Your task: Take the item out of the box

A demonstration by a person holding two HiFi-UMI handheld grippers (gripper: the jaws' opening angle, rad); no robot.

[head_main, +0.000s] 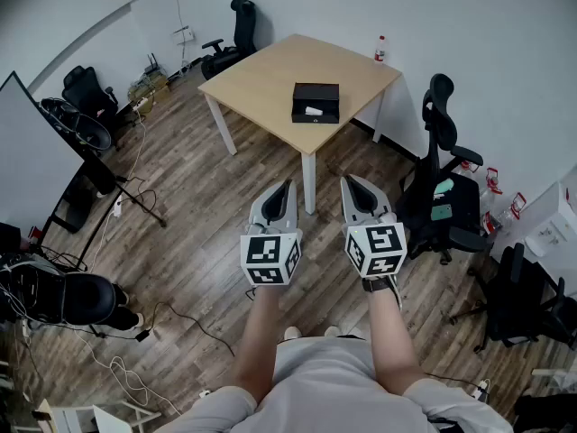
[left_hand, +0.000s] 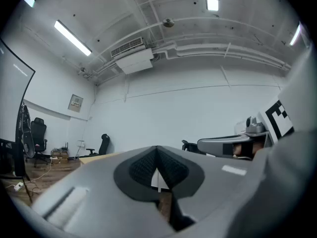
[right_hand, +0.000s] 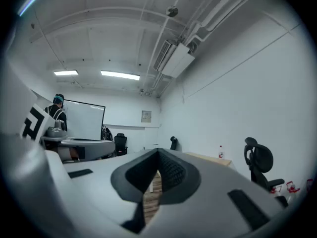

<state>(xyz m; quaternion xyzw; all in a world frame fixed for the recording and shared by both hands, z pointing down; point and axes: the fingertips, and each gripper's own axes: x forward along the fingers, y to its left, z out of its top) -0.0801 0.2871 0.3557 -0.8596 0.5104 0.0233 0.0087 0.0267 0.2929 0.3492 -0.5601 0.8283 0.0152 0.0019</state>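
The person is standing on the wooden floor (head_main: 198,197), well apart from the bench (head_main: 261,75), and is holding the left gripper (head_main: 288,188) and the right gripper (head_main: 351,182) out in front of the body, side by side and both aiming toward the bench. That matched, level pose is reading as a ready carry for walking up, not as a reach, since nothing is within range yet.

In the left gripper view the fingers (left_hand: 142,168) are resting together with nothing between them; only a thin slit of the room is showing past the tips. In the right gripper view the fingers (right_hand: 171,173) are likewise pressed together and empty. Keeping them closed is likely just the resting state while there is nothing to grasp.

The black box (head_main: 315,103) is lying flat on the bench, near the corner closest to the person, which is making it easy to approach from this side. A small pale patch (head_main: 313,111) is showing on its near part; whether that is the item or a label is too small to tell. Nothing is lying loose beside the box, so the item is judged to be inside it. A bottle (head_main: 380,49) is standing at the far corner, well clear. The task is not yet properly under way.
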